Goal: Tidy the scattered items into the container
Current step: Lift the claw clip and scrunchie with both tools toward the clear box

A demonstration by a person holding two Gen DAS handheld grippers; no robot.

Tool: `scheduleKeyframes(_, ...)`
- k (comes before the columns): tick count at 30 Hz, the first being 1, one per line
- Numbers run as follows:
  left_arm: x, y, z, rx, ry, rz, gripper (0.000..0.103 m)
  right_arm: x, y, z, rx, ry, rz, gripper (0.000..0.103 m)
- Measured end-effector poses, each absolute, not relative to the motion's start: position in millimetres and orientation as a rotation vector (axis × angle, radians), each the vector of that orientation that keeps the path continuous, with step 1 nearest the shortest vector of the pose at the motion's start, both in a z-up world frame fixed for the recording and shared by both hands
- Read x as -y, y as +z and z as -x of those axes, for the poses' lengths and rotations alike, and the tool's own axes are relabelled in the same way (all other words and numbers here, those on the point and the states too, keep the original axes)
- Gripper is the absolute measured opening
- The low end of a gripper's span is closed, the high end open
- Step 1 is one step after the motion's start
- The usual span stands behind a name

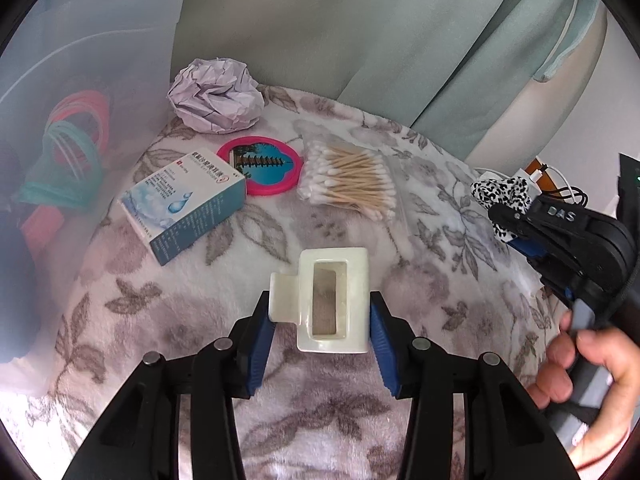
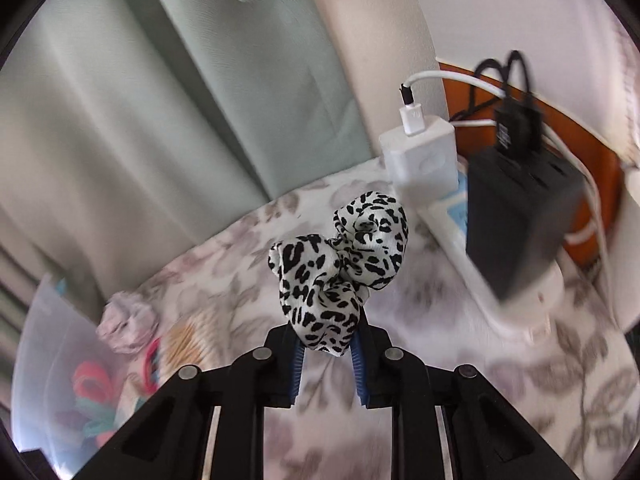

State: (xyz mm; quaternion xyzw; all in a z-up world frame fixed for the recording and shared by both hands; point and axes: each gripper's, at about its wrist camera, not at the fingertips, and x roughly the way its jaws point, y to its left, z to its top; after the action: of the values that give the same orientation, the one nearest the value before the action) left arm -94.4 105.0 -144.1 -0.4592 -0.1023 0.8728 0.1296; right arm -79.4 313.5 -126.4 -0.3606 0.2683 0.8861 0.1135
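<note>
A cream hair clip (image 1: 332, 300), rectangular with a slot through its middle, is being gripped between the blue pads of the left gripper (image 1: 322, 316) over the floral blanket (image 1: 200, 360); its long axis is running away from the camera. A black-and-white spotted scrunchie (image 2: 336, 276) is being pinched by the right gripper (image 2: 326, 354) at its lower end, its bunched folds pointing up and away, near the blanket's right edge. A hand (image 1: 588, 364) is seen on that gripper's handle. Farther off, a blue-and-white box (image 1: 184, 204) is lying at an angle, then a pink round mirror (image 1: 262, 164), a bag of cotton swabs (image 1: 348, 180) and crumpled paper (image 1: 216, 94). At the blanket's left edge the translucent container (image 1: 80, 80) is only partly in view, its coloured contents being blurred by its wall.
</note>
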Motion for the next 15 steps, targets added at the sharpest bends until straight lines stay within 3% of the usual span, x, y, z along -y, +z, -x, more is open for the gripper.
scheduleKeyframes(15,-89.7,-129.1,38.7,0.187,2.581,1.348,0.047,-258.2,-89.0,0.8,-0.816,2.688,1.121,0.022)
